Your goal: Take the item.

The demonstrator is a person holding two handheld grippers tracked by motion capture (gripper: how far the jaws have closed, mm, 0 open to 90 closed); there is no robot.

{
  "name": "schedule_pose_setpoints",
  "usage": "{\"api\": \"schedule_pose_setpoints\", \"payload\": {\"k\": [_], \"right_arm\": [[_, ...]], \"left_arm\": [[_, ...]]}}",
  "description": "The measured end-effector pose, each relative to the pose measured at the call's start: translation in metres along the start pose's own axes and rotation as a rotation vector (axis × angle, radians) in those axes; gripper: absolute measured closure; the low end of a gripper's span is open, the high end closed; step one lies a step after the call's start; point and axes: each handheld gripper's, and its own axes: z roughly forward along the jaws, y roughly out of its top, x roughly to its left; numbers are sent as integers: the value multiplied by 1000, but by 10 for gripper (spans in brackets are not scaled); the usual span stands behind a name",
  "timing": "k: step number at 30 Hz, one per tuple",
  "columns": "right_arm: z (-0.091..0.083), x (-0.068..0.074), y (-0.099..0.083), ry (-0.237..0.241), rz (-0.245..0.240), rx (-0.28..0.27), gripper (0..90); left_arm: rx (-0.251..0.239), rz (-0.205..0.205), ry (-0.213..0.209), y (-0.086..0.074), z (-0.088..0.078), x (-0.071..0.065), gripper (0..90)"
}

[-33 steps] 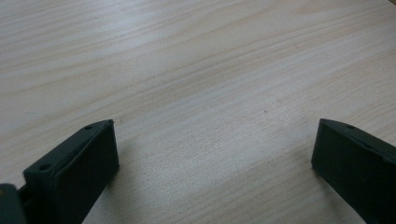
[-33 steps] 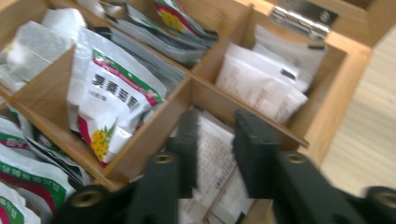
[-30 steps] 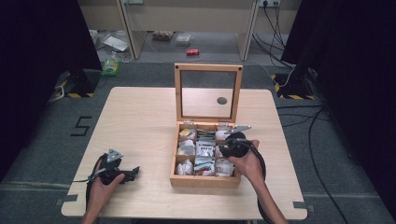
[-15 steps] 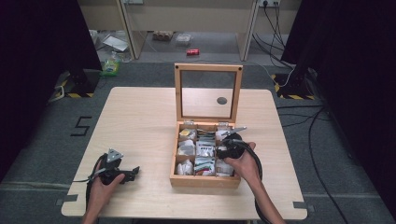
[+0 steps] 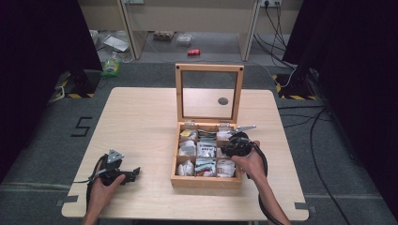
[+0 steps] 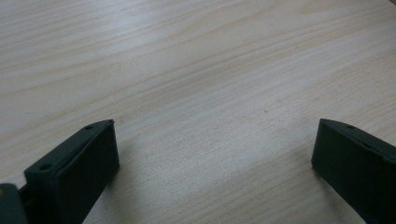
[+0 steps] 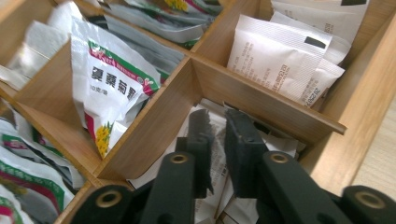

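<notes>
White sachet [image 7: 219, 140], likely light, limp and crinkly, best pinched at its top edge, is sitting in the wooden box's [image 5: 206, 180] near-right compartment, right gripper [image 7: 217, 133] nearly closing on it, left gripper [image 6: 210, 154] resting agape on the table [image 5: 141, 122].

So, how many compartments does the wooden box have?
9, in three rows of three inside the wooden box: back, middle and front rows. The right gripper covers part of the right column.

A lab-style recording space: a light wooden table [image 5: 141, 122] on grey carpet, black curtains [image 5: 42, 42] on both sides, hazard-striped tape [image 5: 75, 95] on the floor, cables [image 5: 277, 18] trailing from wall sockets beyond the table.
</notes>
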Motion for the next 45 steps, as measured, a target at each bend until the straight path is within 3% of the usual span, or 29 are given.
{"api": "schedule_pose_setpoints", "payload": {"k": [3, 6, 8, 14, 20, 27, 32, 36, 39, 45], "right_arm": [[-1, 2, 0, 6, -15, -7, 848], [-7, 6, 3, 47, -9, -43, 877], [-9, 10, 4, 54, -32, -48, 895], [-12, 18, 8, 12, -91, -60, 900], [-15, 16, 4, 20, -80, -58, 900], [-18, 18, 5, -90, -115, -37, 709], [-12, 20, 3, -160, -121, 12, 593], [-7, 19, 2, -146, -87, 25, 551], [-3, 21, 1, -137, -97, 49, 538], [-1, 18, 1, -74, -59, 46, 621]], "left_arm": [[0, 1, -1, 0, 0, 0, 0], [0, 1, -1, 0, 0, 0, 0], [0, 1, -1, 0, 0, 0, 0], [0, 2, 0, 0, 0, 0, 0], [0, 1, 0, 0, 0, 0, 0], [0, 2, 0, 0, 0, 0, 0], [0, 2, 0, 0, 0, 0, 0], [0, 2, 0, 0, 0, 0, 0], [0, 2, 0, 0, 0, 0, 0], [0, 1, 0, 0, 0, 0, 0]]}}
